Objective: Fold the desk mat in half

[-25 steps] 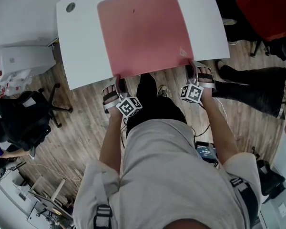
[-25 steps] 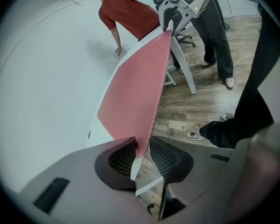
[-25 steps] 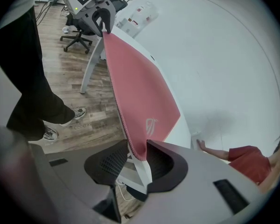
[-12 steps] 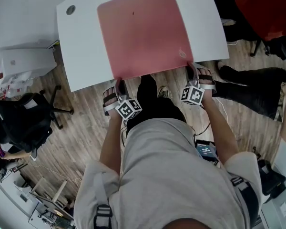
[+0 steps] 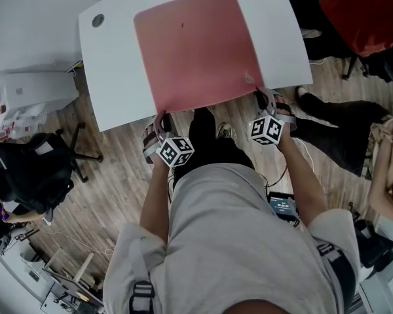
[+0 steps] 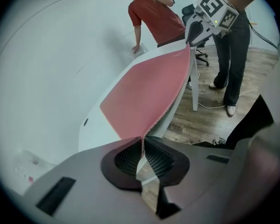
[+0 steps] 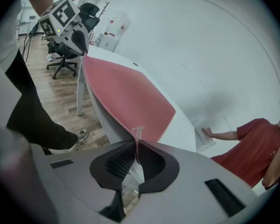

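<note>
Left gripper (image 5: 161, 118) at near-left corner of pink rectangular desk mat with stitched edge (image 5: 193, 44). Fingers (image 6: 126, 158) closing, almost together, with mat edge pinched between pads. Mat spread over middle of white desk (image 5: 111, 84), unfolded, near edge reaching desk front. Right gripper (image 5: 262, 99) at near-right corner of mat. Fingers (image 7: 119, 164) closing as well, only thin gap, mat edge clamped between them. Both grippers just outside desk front edge.
</note>
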The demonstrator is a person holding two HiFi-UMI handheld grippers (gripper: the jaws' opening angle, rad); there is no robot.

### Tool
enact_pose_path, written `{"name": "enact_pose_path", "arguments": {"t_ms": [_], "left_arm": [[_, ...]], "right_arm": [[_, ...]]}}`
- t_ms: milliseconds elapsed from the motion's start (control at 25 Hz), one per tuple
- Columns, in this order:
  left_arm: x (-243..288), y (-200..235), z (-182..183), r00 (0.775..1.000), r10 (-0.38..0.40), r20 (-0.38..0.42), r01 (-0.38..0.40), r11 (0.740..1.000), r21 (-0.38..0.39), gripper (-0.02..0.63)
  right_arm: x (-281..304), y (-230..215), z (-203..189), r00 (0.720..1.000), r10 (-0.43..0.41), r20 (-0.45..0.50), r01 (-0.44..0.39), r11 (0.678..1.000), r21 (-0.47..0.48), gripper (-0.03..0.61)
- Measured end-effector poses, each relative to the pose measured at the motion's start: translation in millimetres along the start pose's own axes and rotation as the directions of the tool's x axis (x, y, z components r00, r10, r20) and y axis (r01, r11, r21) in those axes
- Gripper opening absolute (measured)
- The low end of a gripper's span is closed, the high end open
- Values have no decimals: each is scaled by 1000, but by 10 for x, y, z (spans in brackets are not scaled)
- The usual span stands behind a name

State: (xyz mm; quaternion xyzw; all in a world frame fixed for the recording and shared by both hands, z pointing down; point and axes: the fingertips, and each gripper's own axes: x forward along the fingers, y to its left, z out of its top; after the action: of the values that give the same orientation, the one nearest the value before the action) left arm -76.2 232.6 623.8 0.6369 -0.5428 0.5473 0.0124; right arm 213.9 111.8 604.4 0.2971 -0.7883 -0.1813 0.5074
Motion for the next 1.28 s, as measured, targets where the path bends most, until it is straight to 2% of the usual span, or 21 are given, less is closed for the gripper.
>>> {"name": "enact_pose_path", "arguments": {"t_ms": [120,400,560,680,800,960,1280], "left_arm": [[-38,100,70,1000,0,-10,-1,998,-61,34],[31,203,149,1000,-28,-7,27,991,-128,34],[121,254,111,999,-46,-13,42,976,-212,34],[206,200,48,996,-91,-23,83,966,-244,34],[313,182,42,990,-139,-26,125,948,-293,34],[399,187,38,981,-193,-30,166,905,-392,34],[399,192,66,973,-227,-39,188,879,-438,34]], "right_arm": [[-1,-67,43,1000,1,5,-1,999,32,55],[61,-189,82,1000,29,-4,-29,994,101,55],[141,-178,110,998,53,-14,-51,990,135,55],[153,-170,112,997,72,-28,-67,987,149,55],[205,-214,120,996,85,-37,-78,986,151,55],[309,-236,148,993,109,-45,-100,980,173,55],[377,-271,147,988,140,-67,-125,974,191,55]]}}
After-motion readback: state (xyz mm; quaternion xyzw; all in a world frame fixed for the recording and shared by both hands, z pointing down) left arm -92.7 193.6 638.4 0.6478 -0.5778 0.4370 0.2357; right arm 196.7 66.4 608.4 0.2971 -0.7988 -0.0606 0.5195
